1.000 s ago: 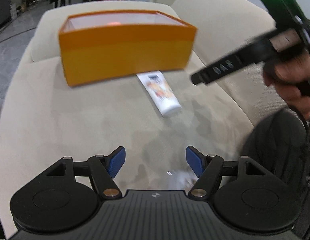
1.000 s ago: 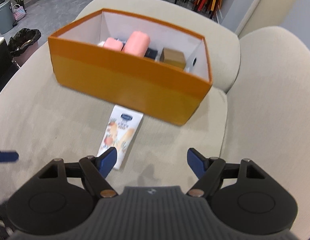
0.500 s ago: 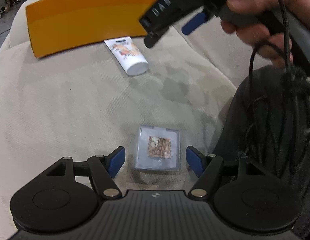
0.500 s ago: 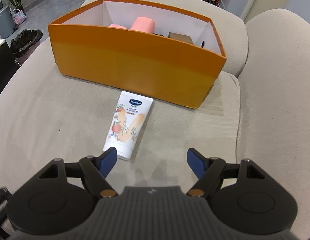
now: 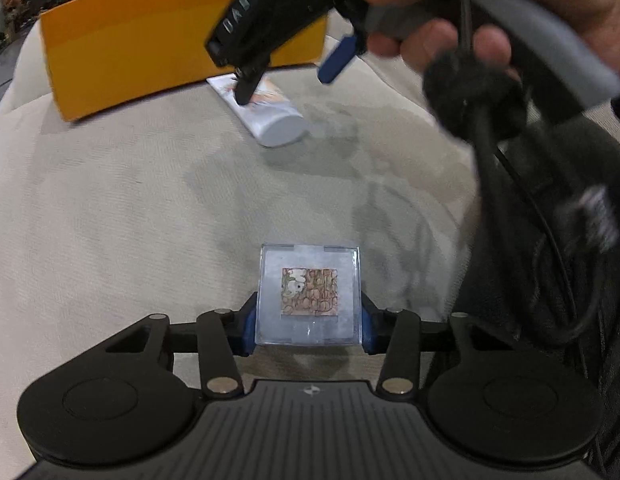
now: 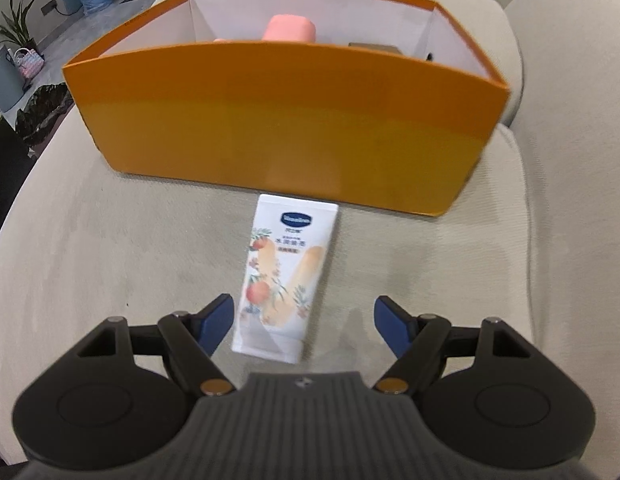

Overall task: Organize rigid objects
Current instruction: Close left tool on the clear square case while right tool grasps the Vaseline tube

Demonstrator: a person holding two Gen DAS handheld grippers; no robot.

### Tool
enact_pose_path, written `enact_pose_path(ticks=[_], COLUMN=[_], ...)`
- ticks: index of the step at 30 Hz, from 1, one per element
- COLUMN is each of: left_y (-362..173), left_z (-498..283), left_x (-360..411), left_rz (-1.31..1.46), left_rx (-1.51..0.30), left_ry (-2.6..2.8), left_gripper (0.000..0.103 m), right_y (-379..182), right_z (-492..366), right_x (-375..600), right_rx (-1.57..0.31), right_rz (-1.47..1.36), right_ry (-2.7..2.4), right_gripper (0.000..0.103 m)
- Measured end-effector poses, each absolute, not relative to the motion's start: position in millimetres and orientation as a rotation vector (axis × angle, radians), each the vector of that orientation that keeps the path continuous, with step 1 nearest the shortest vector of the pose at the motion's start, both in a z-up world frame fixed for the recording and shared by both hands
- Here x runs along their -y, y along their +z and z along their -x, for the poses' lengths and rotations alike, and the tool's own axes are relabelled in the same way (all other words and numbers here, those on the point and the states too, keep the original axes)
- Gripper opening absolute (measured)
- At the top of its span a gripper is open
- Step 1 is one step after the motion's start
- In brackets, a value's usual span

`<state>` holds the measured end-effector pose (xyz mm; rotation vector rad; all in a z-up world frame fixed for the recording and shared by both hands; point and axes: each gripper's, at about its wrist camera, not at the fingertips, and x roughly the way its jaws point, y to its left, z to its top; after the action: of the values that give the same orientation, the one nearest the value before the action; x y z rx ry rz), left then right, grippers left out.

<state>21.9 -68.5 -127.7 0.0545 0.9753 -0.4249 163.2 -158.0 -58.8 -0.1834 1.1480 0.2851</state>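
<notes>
Two fisheye views under soft, even indoor light, each partly blurred.

In the left wrist view the hand (image 5: pixel 489 12) and the right tool (image 5: pixel 290 62) near the top are smeared by motion blur, and faint soft shadows lie on the beige cushion (image 5: pixel 110 220). In the right wrist view the orange box (image 6: pixel 286 128) looks slightly soft, its straight walls bowed by the lens. Corners darken and curve in both views. There is no harsh glare.

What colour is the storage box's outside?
Orange outside, white inside; clearest in the right wrist view.
</notes>
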Motion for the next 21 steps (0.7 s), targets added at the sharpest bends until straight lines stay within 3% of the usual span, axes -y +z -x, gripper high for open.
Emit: enact_pose_path(ticks=[21], left_y=[-106], left_z=[-79], left_x=[-8], left_rz=[-0.006], left_rx=[-0.947], left_ry=[-0.172], left_gripper=[0.053], right_y=[-98], right_z=[-174], right_x=[133], right_rx=[-1.116], right_rz=[0.174], right_ry=[0.244], right_gripper=[0.077])
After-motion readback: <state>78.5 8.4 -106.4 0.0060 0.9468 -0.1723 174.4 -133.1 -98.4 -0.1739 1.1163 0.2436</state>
